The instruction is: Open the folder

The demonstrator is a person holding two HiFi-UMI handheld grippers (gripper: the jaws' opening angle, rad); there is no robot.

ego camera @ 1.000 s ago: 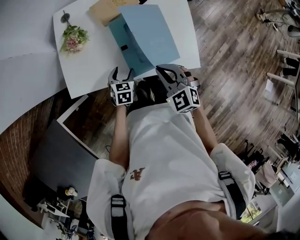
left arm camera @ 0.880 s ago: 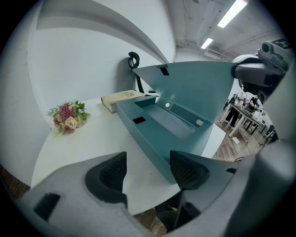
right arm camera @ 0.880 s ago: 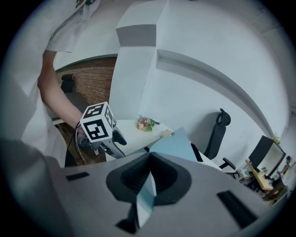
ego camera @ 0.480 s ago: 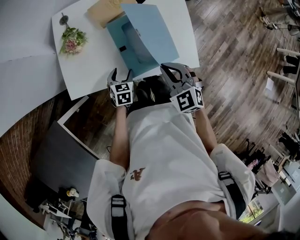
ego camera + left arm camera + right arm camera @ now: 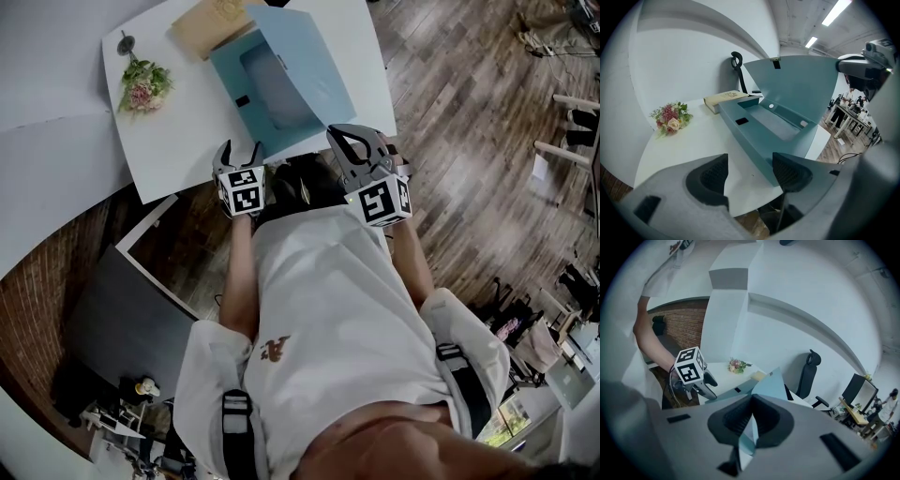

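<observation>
Where the white worktop [image 5: 178, 141] carries the blue folder [image 5: 267, 98] on its right side, the folder's cover [image 5: 314, 66] stands raised, tilted right above the base. The right hand-held gripper [image 5: 345, 141] is clamped tight on the cover's near corner. The left hand-held gripper [image 5: 239, 152] hangs at the near edge just left of the folder, jaws apart and empty. A tan book [image 5: 206, 23] lies just beside the folder's far end. A small bouquet [image 5: 141, 82] lies far left.
</observation>
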